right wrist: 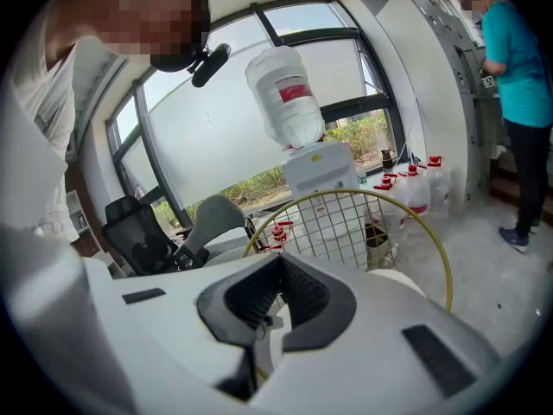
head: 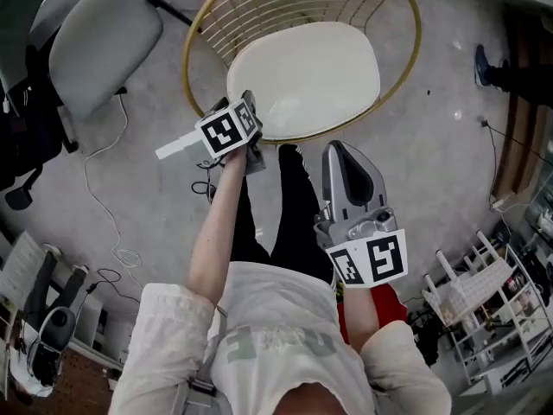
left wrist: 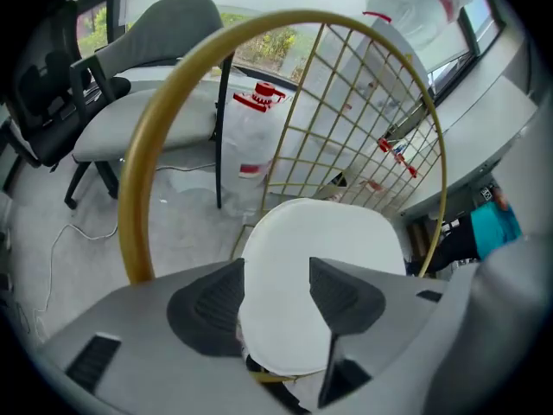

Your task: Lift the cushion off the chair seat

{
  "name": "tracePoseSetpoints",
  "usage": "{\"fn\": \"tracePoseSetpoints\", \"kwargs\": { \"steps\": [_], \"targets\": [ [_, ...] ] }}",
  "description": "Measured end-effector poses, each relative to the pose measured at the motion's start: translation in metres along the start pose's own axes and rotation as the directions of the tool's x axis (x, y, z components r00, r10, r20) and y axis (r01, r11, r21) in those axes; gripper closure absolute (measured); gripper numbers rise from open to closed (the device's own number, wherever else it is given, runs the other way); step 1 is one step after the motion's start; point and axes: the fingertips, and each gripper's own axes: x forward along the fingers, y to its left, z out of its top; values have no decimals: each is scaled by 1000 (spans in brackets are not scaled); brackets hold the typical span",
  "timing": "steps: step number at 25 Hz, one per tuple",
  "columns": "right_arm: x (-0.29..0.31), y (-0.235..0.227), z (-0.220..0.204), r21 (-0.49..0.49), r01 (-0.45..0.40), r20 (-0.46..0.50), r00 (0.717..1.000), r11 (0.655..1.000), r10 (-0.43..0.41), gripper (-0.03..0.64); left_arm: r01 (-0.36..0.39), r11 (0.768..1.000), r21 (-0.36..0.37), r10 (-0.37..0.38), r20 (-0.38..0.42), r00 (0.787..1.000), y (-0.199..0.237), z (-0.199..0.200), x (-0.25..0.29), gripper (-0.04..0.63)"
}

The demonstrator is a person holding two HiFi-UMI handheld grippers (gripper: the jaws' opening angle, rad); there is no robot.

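A white cushion (head: 307,76) lies on the seat of a round chair with a gold wire frame (head: 413,50). My left gripper (head: 251,124) hangs over the cushion's front left edge, pointing steeply down. In the left gripper view its jaws (left wrist: 276,292) stand open, with the cushion (left wrist: 320,232) showing between and beyond them; the pads do not press on it. My right gripper (head: 347,158) is nearer the body, short of the chair's front rim. In the right gripper view its jaws (right wrist: 276,266) are shut with nothing in them, and the cushion (right wrist: 404,282) and gold frame (right wrist: 436,249) lie past them.
A grey office chair (head: 99,41) stands to the left, with cables (head: 112,223) on the floor beside it. At lower right is a white rack (head: 475,301). Behind the chair are a water dispenser (right wrist: 302,137) and red-capped bottles (right wrist: 415,175). A person in a teal top (right wrist: 514,76) stands to the right.
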Motion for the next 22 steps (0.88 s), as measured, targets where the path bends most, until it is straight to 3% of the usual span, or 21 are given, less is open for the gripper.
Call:
{"fn": "tracePoseSetpoints", "kwargs": {
  "steps": [5,14,22],
  "targets": [
    [6,10,-8,7,-44,-9,999,999,44,600,-38,999,13,38,-12,999,7,-4,24,365],
    [16,24,-23,31,-95,-28,995,995,96,600,-106,993,-53,103,-62,993,18,0,50,384],
    [20,32,-26,37,-119,-30,992,992,120,600,-94,994,-62,87,-100,991,20,0,55,411]
  ]
}}
